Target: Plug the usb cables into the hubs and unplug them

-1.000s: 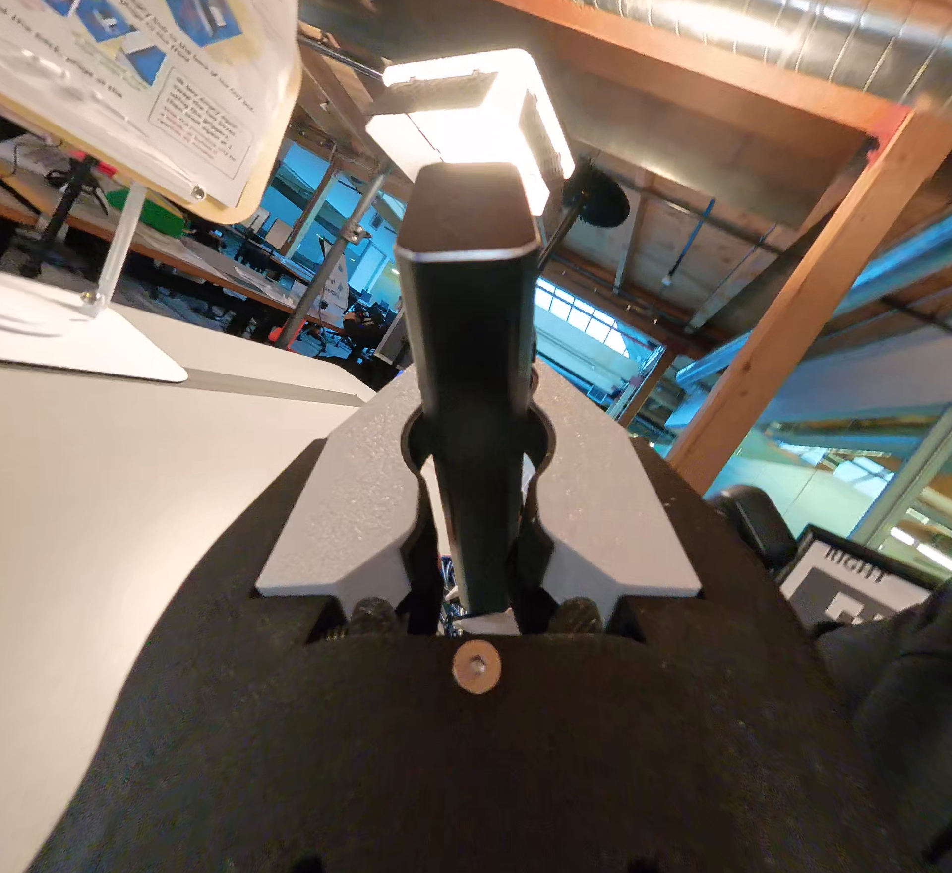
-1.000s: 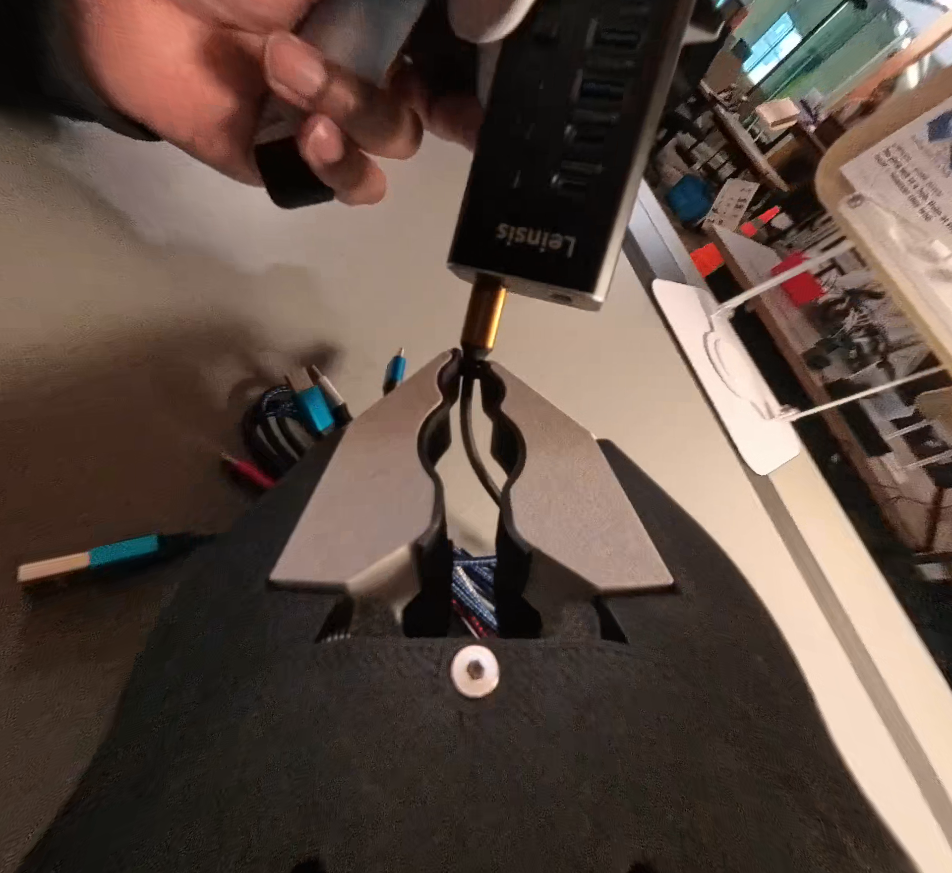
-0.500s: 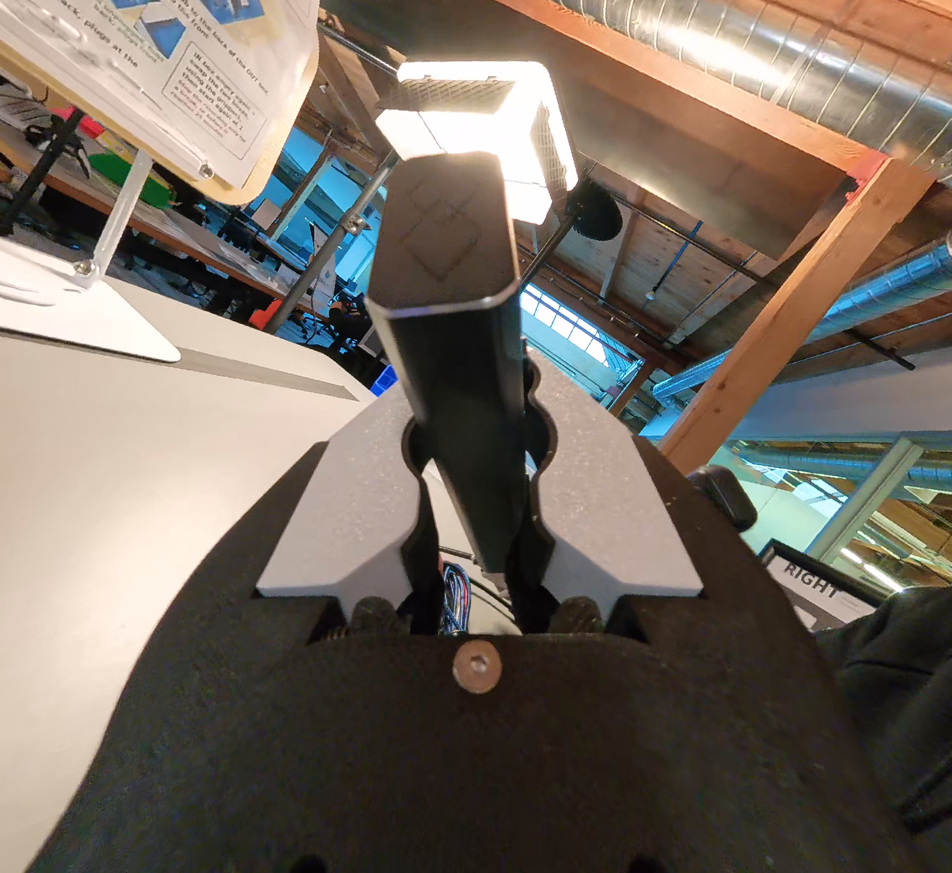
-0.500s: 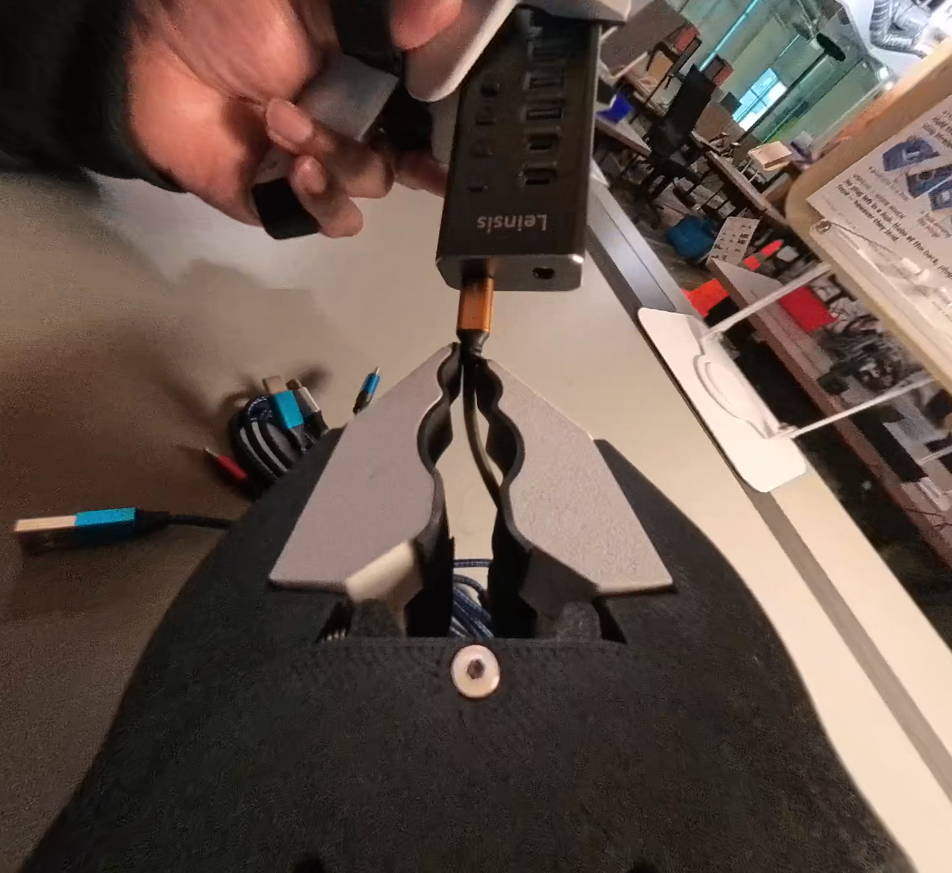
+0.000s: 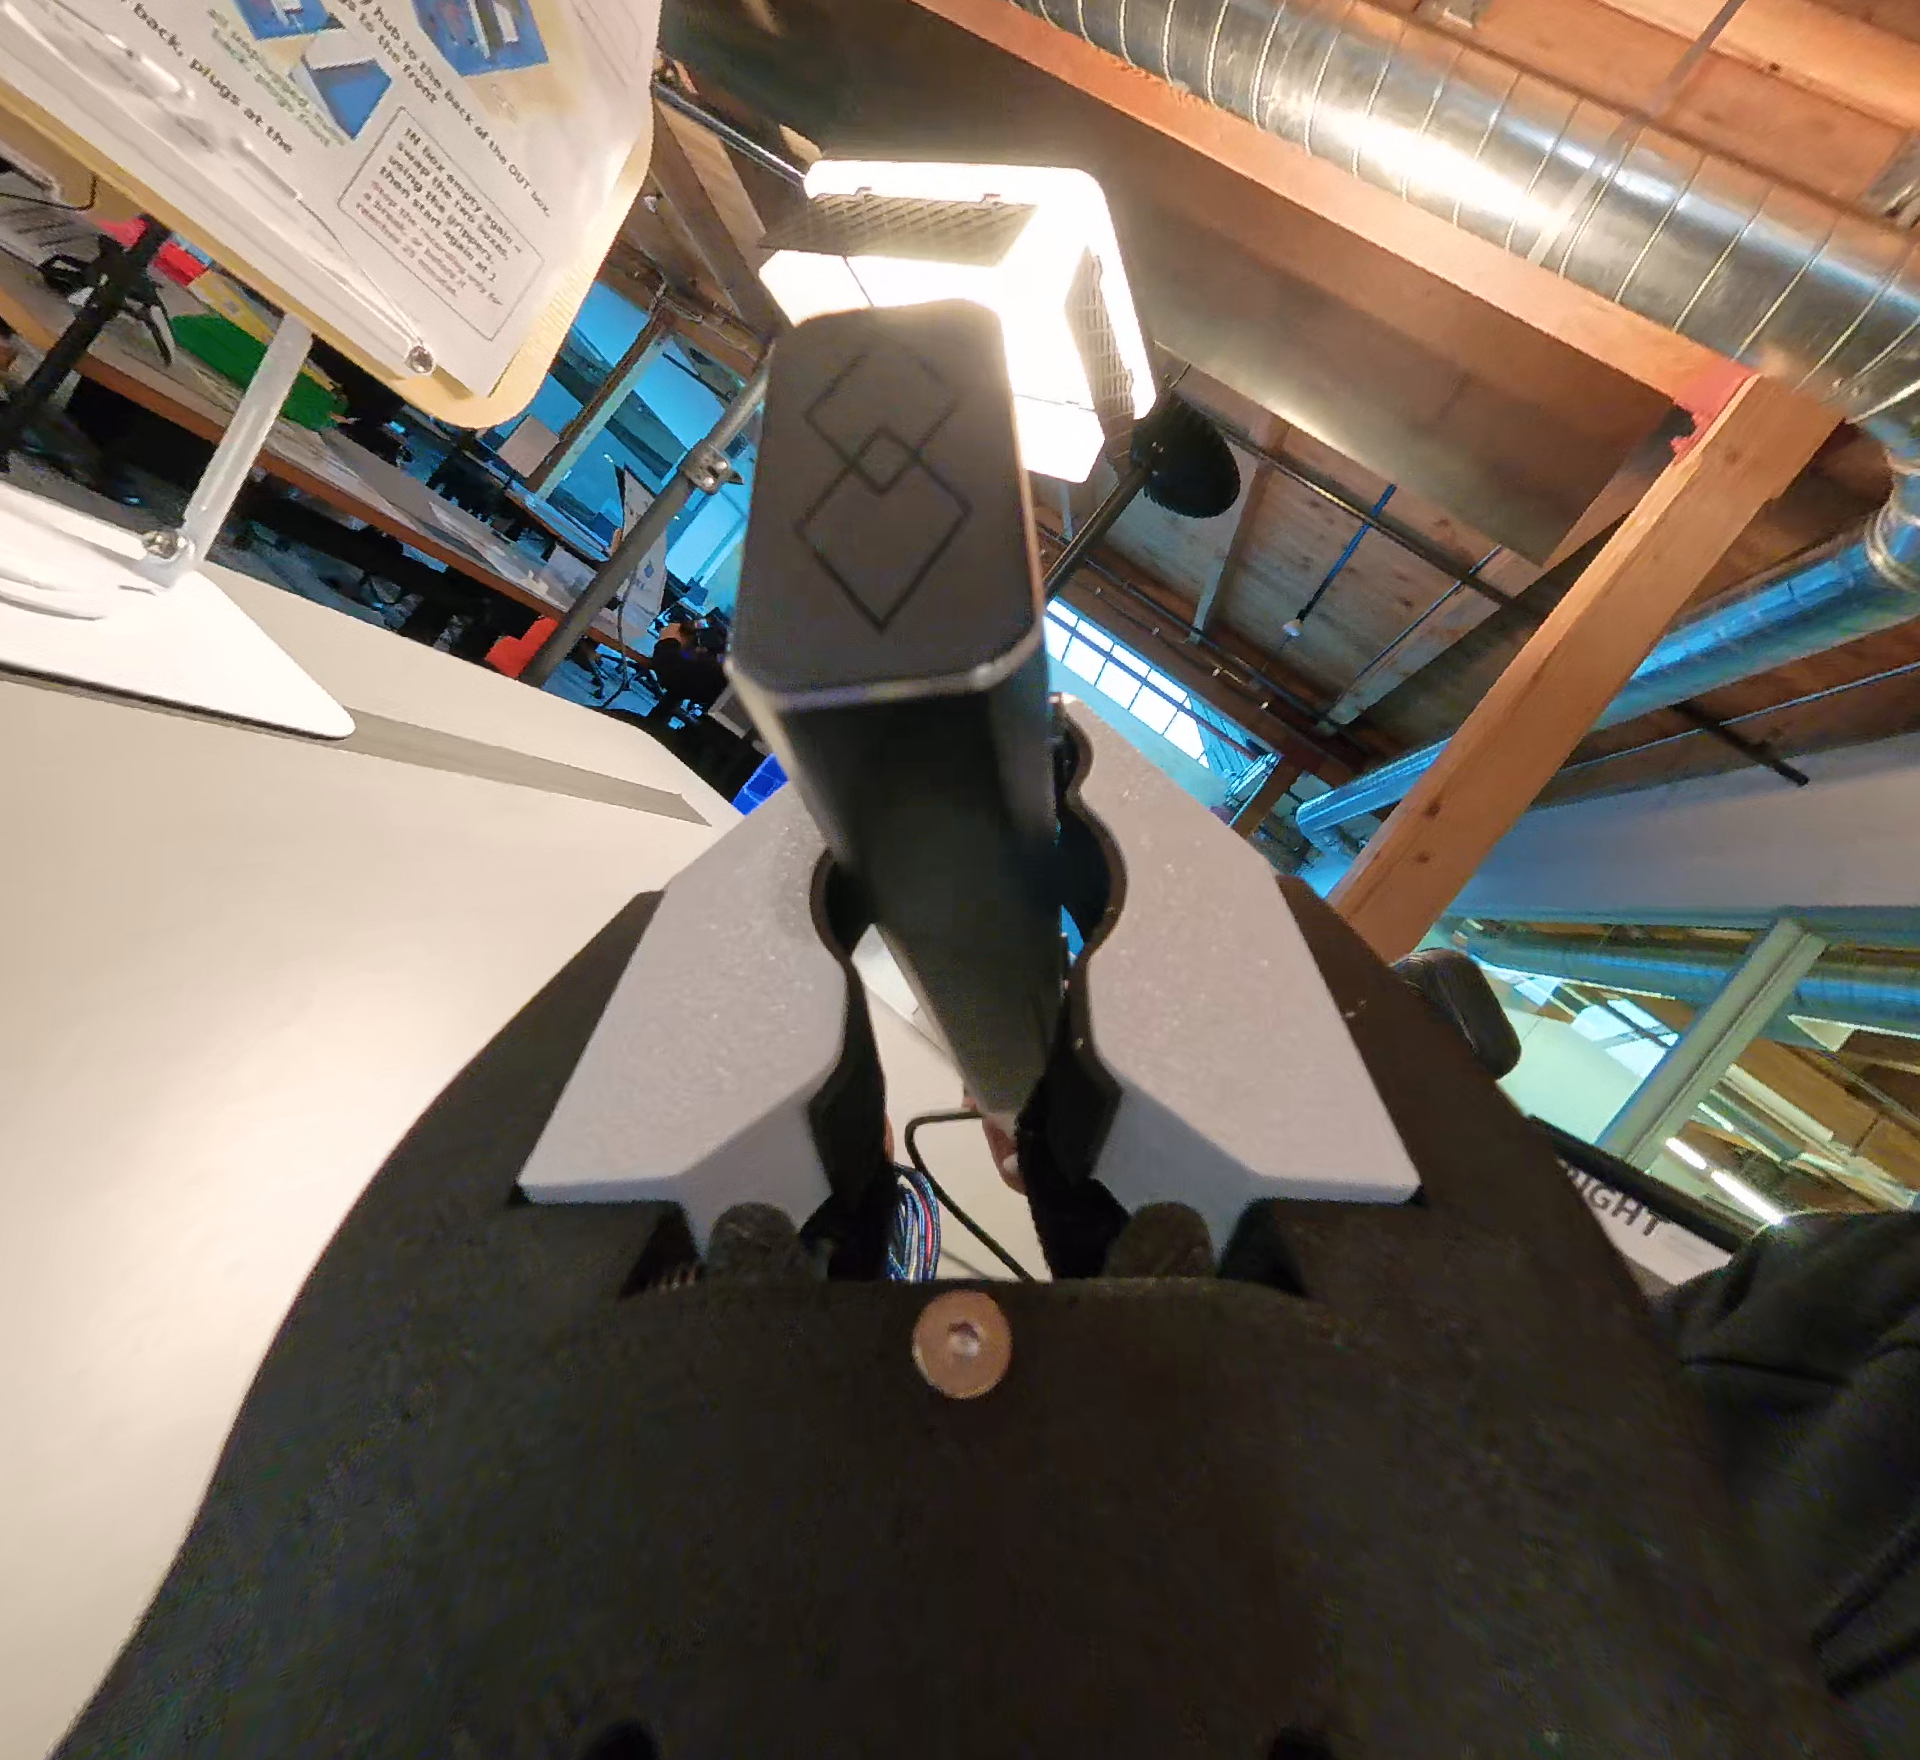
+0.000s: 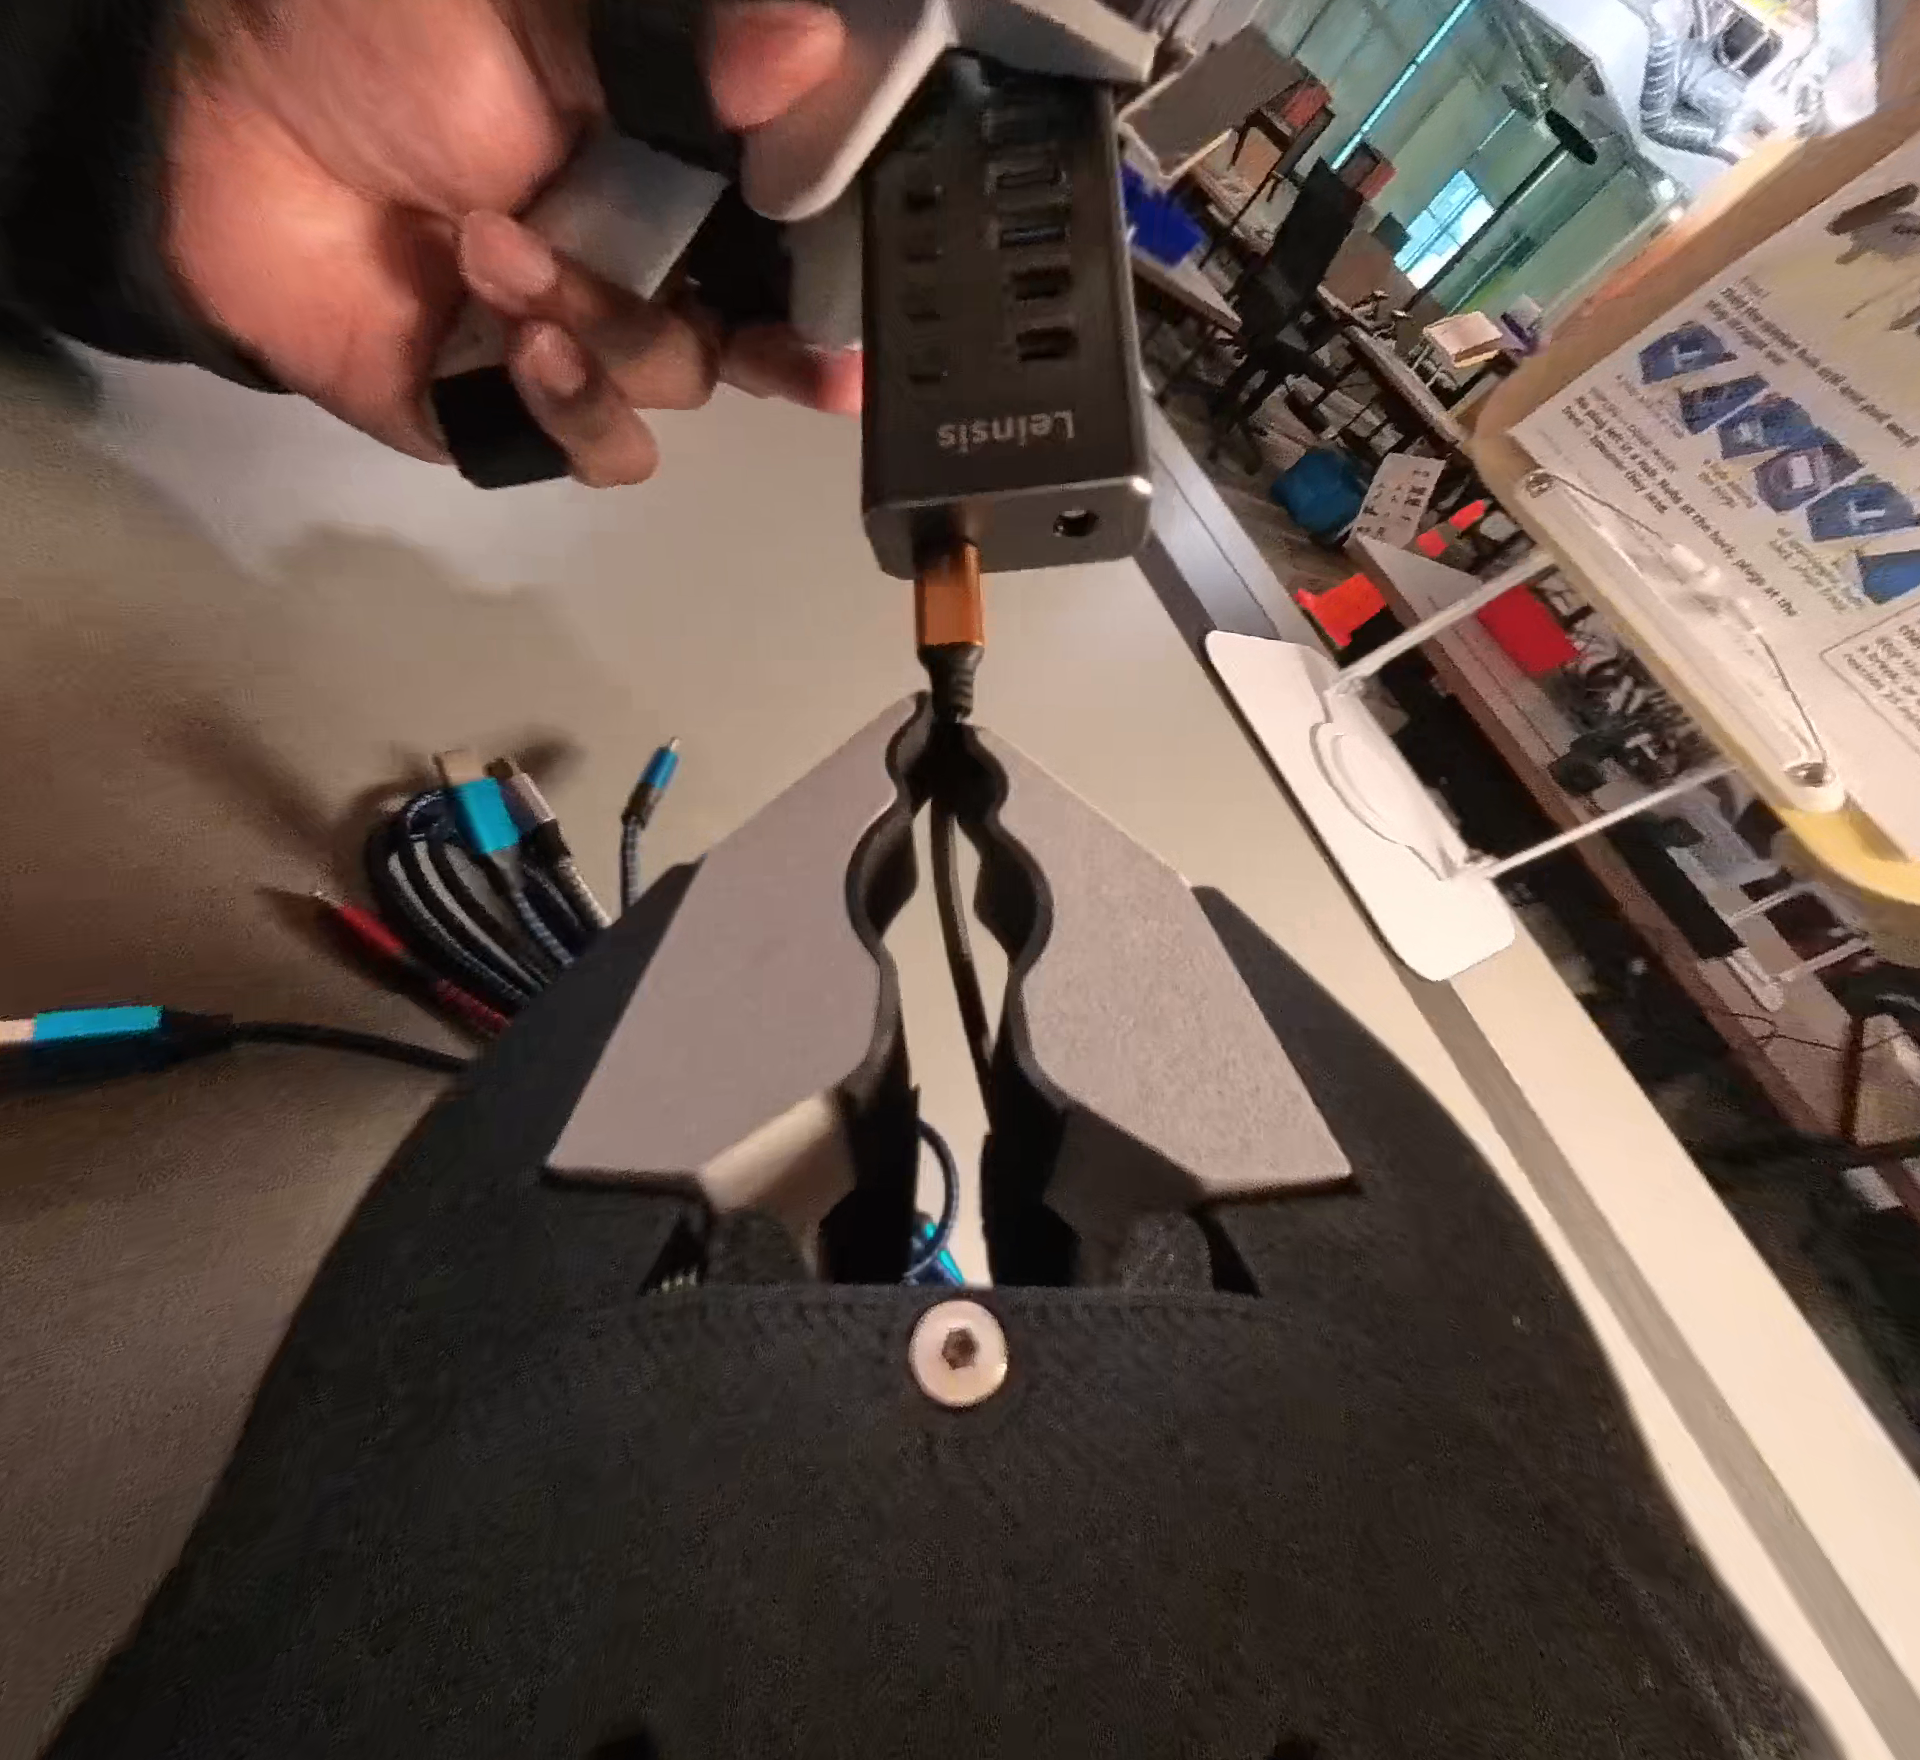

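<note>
Left tongs [image 5: 961, 879] clamp black hub [image 5: 904, 671]; right tongs [image 6: 951, 744] pinch cable [image 6: 951, 910] over grey table [image 6: 727, 588].

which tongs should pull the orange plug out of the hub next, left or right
Right. The right tongs are already shut on the cable just below the orange plug, which sits in the hub's end port. The left tongs are clamped on the hub body, so they likely serve best as the brace.

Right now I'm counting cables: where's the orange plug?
Right wrist view, centre: the orange plug sits in the hub's end, just above the right tool.
</note>
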`<state>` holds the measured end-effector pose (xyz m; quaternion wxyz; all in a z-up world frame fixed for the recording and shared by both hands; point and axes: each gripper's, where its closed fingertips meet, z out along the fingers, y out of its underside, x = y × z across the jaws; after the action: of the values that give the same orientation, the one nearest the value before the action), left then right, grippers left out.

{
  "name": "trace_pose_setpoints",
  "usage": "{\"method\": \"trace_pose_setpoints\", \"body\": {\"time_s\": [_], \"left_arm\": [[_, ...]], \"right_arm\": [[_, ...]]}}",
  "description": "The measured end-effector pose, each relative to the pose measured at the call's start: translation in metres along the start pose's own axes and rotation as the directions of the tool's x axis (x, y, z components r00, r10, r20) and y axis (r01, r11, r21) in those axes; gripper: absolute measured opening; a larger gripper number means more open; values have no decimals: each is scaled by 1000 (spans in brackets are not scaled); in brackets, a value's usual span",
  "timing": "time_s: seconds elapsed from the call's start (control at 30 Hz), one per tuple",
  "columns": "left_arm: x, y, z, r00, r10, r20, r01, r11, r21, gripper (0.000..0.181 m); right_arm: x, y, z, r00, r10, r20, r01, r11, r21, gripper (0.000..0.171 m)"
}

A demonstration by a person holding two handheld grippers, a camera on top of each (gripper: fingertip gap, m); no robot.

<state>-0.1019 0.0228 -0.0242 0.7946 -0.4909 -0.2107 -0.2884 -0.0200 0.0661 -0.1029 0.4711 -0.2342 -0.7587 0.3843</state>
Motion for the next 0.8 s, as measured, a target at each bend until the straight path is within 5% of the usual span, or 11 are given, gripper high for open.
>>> {"method": "trace_pose_setpoints", "body": {"time_s": [0.13,0.23,0.37,0.47,0.8], "left_arm": [[-1,5,-1,1000,25,12,-24,999,-28,30],[2,2,1,1000,-11,-15,11,1000,-5,38],[-5,4,-2,1000,-24,19,24,1000,-9,34],[-4,1,-1,997,-76,-9,76,997,15,35],[-2,7,0,1000,-18,1,18,998,-52,36]], "right_arm": [[-23,8,6,993,-111,39,112,994,-16,4],[4,-1,-4,1000,1,8,-1,1000,20,4],[-15,7,3,992,-128,-6,128,992,-20,4],[6,0,-6,999,-35,-14,36,999,17,4],[-17,9,0,996,-90,25,89,996,12,4]]}}
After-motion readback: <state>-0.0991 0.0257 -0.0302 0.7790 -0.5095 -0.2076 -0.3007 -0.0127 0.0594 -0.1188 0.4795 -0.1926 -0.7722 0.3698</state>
